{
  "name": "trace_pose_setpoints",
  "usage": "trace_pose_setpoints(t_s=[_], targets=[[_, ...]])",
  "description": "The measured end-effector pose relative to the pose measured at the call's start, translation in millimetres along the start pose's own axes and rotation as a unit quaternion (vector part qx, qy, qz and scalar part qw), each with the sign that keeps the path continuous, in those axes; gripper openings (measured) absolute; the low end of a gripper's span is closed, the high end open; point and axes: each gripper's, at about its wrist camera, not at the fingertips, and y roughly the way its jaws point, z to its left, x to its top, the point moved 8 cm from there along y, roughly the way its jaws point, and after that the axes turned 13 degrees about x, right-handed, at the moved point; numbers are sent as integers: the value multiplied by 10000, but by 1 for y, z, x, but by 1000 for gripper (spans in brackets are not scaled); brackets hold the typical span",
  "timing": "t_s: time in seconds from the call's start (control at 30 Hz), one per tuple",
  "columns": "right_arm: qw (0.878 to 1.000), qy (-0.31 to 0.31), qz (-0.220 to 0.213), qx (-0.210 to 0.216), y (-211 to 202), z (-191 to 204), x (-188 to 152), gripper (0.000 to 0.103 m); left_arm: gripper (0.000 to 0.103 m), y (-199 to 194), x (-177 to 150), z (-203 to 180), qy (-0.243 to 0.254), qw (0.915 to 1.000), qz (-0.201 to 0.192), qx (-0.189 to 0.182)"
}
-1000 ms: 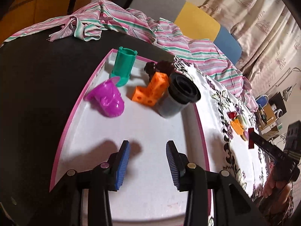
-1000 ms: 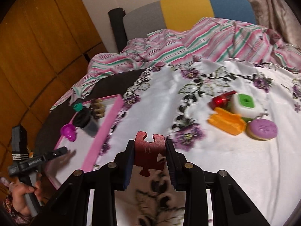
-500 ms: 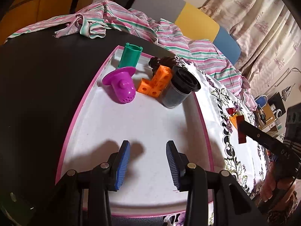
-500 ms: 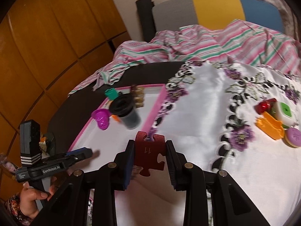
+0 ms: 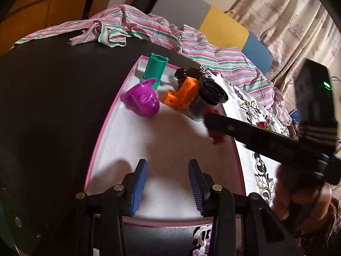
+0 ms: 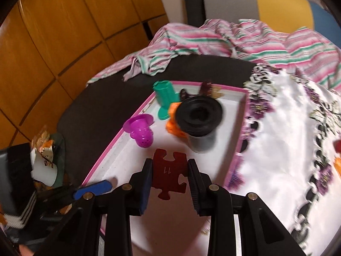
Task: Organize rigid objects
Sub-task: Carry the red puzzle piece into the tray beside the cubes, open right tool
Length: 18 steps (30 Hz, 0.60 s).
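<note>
The right gripper (image 6: 169, 171) clamps a dark red puzzle piece (image 6: 169, 171), stamped with the number 11, and hangs above the white floor of a pink-rimmed tray (image 6: 119, 137). The left gripper (image 5: 167, 180) waits at the tray's near end, its blue pads (image 5: 140, 179) parted with nothing between them.

Five toys crowd the tray's far end: a purple cup (image 6: 141, 131) lying on its side, a green tube (image 6: 165, 98), an orange block (image 6: 173, 123), a black-lidded canister (image 6: 199, 119) and a small brown piece (image 6: 207, 89) by the far rim. More items lie on the flowered cloth (image 6: 287, 140) to the right, well apart from the tray.

The step in hand appears to be setting the puzzle piece into the tray. Done well, that likely means lowering it over the bare white patch in front of the canister and cup, keeping clear of both so nothing gets knocked, and bringing the flat piece close to the floor before the jaws part so it lands flat. The idle left gripper is best kept back at the near rim, out of the path.
</note>
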Motion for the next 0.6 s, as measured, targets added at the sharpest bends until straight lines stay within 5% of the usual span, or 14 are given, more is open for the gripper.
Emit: trace_pose_setpoints(t_s=[0.33,0.6], targets=[[9988,-248,307,-294,43,2,20,33,39,-6,-6,9,-88,10000,-4,14],[9987,-303,227,-331,34,2,18,40,39,-6,-8,8,-85,10000,7,6]])
